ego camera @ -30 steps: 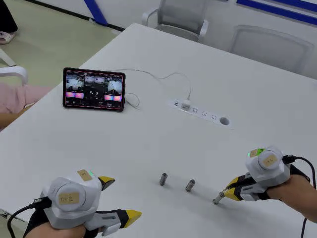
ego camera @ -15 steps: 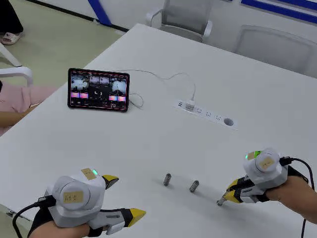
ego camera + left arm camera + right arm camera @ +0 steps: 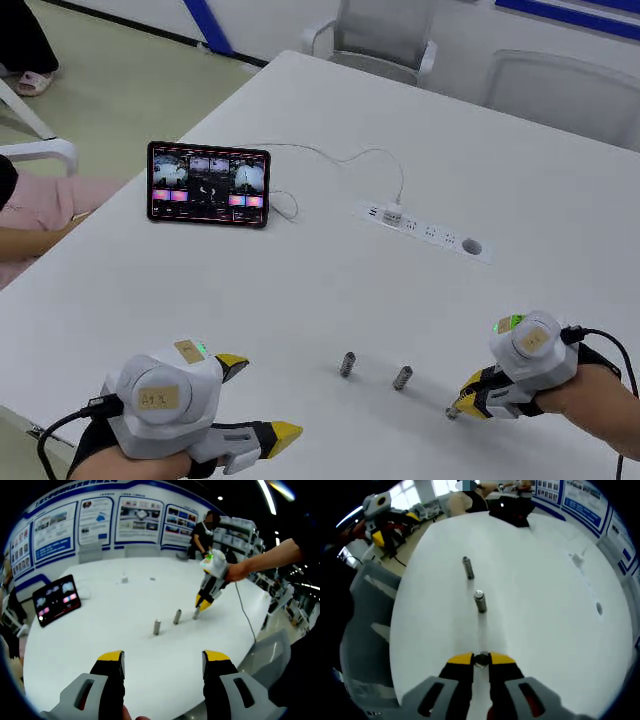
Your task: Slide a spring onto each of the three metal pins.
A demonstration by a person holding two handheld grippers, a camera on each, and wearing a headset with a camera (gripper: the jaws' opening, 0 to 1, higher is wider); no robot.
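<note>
Pin [image 3: 452,412] stays clamped in the right hand-held gripper [image 3: 481,656] beside 2 unmoved springs [image 3: 347,364] [image 3: 402,377]; left hand-held gripper [image 3: 162,657] stays apart.

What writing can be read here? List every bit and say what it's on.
No text reads clearly enough to quote.
The left sticker, on the left gripper: handwriting, too blurred.
The right sticker, on the right gripper: too blurred.
Tablet screen: too small.
Wall posters: print too small.
</note>
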